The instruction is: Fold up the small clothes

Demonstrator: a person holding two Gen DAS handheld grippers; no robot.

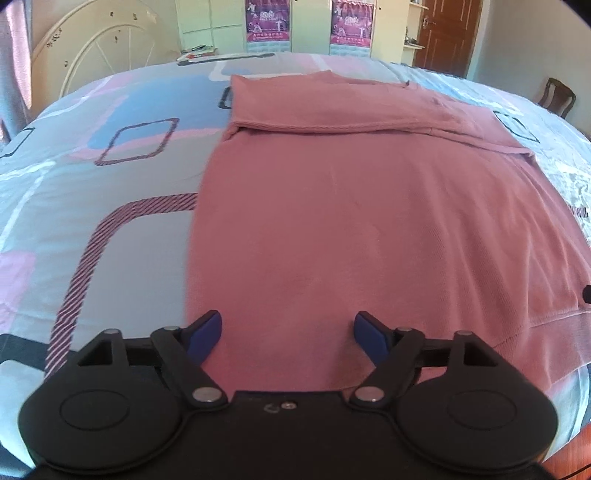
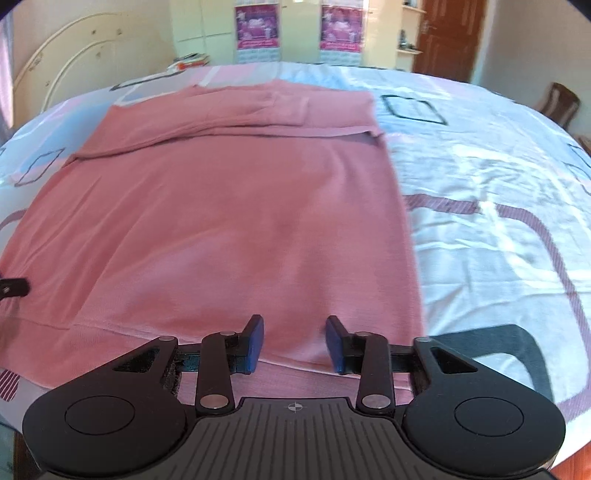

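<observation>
1. Your pink knit garment (image 1: 351,206) lies flat on the patterned cotton bedsheet (image 1: 110,177), its far part folded over into a ribbed band.
2. Your left gripper (image 1: 288,334) hangs over the garment's near left corner, blue pads wide apart, nothing between them.
3. Your right gripper (image 2: 294,343) hangs over the near hem, jaws parted, gripping nothing.
4. A cream headboard (image 1: 92,55) and a brown wooden door (image 1: 448,33) stand beyond the bed.
</observation>
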